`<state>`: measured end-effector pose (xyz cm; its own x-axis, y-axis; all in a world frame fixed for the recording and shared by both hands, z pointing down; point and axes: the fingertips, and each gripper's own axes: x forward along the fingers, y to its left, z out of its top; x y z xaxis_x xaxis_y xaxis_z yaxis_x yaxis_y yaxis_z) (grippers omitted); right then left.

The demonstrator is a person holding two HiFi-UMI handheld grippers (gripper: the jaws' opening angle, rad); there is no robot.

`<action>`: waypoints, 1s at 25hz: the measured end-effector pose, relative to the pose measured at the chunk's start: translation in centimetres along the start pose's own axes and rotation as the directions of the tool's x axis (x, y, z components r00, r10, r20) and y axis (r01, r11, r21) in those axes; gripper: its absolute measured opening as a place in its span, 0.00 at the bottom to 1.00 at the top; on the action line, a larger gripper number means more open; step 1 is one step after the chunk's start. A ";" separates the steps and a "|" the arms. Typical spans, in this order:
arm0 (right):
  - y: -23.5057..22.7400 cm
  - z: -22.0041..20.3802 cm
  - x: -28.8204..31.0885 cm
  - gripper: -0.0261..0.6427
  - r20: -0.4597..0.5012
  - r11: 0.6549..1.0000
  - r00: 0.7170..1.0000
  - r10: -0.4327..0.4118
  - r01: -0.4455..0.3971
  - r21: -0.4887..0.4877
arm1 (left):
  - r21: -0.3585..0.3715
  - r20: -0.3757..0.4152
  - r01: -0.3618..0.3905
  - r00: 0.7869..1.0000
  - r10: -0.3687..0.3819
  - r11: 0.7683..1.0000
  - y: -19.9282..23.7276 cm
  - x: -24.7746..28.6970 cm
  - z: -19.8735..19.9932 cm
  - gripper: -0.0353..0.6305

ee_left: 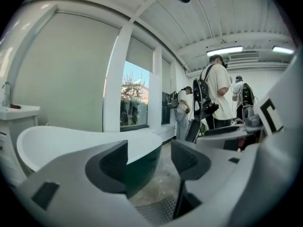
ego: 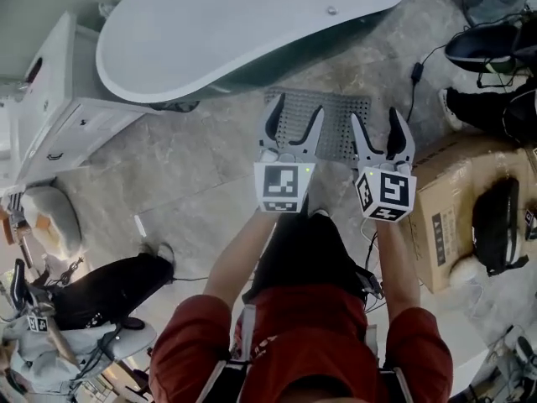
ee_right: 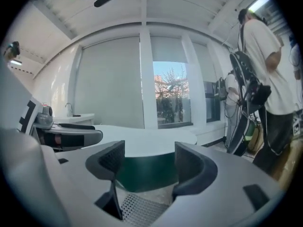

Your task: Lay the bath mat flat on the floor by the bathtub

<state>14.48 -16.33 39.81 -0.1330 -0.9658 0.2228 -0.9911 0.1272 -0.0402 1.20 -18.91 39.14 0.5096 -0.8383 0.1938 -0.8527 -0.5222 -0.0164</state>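
Observation:
The grey perforated bath mat (ego: 331, 116) lies flat on the stone floor, right beside the white bathtub (ego: 243, 23). Both grippers hover over its near edge. My left gripper (ego: 295, 117) is open with nothing between its fingers, and my right gripper (ego: 375, 131) next to it is open and empty too. In the left gripper view the jaws (ee_left: 149, 162) stand apart, with the mat (ee_left: 158, 211) below them and the tub (ee_left: 71, 141) ahead. The right gripper view shows the same: open gripper (ee_right: 144, 167), mat (ee_right: 139, 209) beneath, tub (ee_right: 142, 148) beyond.
A cardboard box (ego: 449, 196) with a black bag (ego: 495, 225) on it stands at the right. A white vanity cabinet (ego: 59, 116) is at the left. Shoes (ego: 487, 49) and a cable (ego: 415, 74) lie at the far right. People (ee_left: 218, 98) stand further back in the room.

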 end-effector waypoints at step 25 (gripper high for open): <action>6.6 26.1 -17.7 0.53 0.204 0.997 0.978 0.035 -0.021 -0.072 | 0.075 0.178 -0.041 0.984 0.027 0.996 -2.7 -17.3 25.5 0.47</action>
<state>10.54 -4.32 10.19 -0.1629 -0.9865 0.0175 -0.9862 0.1633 0.0257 -2.45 -6.98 10.86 0.4990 -0.8665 0.0152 -0.8617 -0.4979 -0.0975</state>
